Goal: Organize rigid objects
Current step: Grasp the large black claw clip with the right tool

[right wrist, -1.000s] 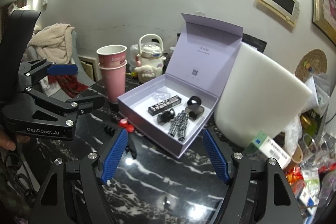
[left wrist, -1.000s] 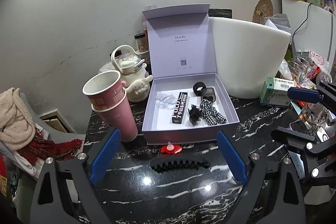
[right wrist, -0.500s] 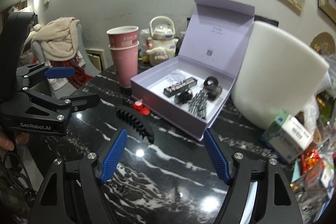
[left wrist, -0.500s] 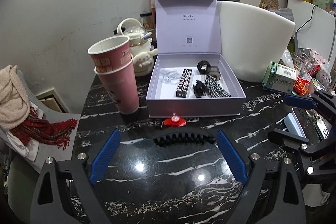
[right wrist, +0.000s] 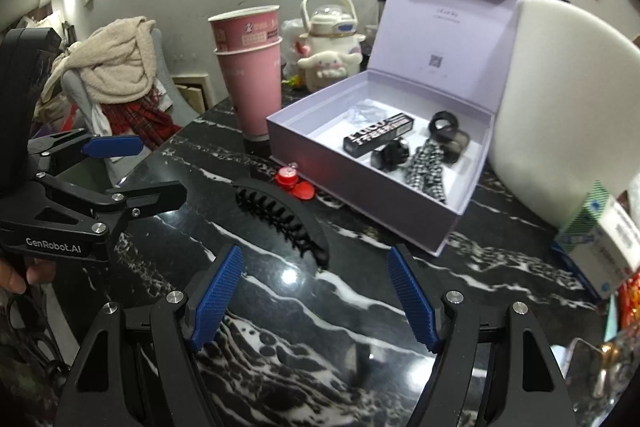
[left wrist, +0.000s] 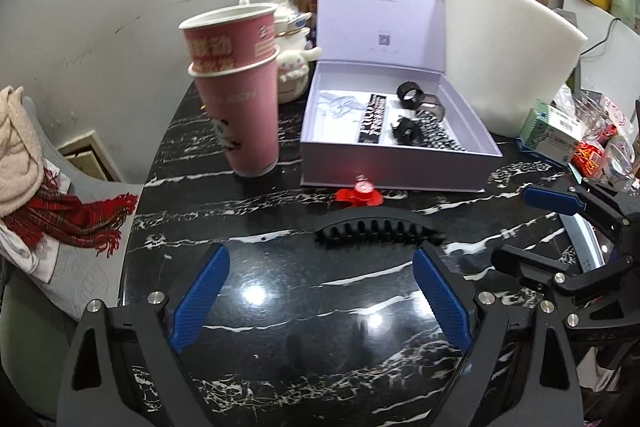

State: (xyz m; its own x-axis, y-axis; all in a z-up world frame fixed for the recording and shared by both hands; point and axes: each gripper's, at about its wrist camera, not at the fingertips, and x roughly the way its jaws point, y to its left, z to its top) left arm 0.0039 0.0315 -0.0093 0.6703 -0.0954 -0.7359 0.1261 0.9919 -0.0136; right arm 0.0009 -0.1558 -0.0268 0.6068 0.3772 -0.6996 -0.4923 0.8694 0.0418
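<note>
A long black claw hair clip (left wrist: 378, 229) (right wrist: 280, 217) lies on the black marble table (left wrist: 300, 327), with a small red clip (left wrist: 360, 193) (right wrist: 292, 183) just behind it. Beyond them stands an open lavender box (left wrist: 396, 175) (right wrist: 352, 195) that holds a black tube (left wrist: 372, 119), black rings (right wrist: 444, 125) and a checkered scrunchie (right wrist: 426, 169). My left gripper (left wrist: 320, 267) (right wrist: 156, 169) is open and empty, just short of the hair clip. My right gripper (right wrist: 315, 267) (left wrist: 520, 227) is open and empty too, to the right of the clip.
Two stacked pink paper cups (left wrist: 240, 99) stand left of the box, a white character teapot (right wrist: 330, 43) behind them. A white curved panel (left wrist: 508, 47) rises behind the box. A green-white carton (left wrist: 552, 135) and clutter fill the right edge. A chair with a towel and a red scarf (left wrist: 68, 219) stands on the left.
Both grippers have sunk toward the table and come closer to the hair clip, which now lies nearer their fingertips. Their jaws stand as before.
</note>
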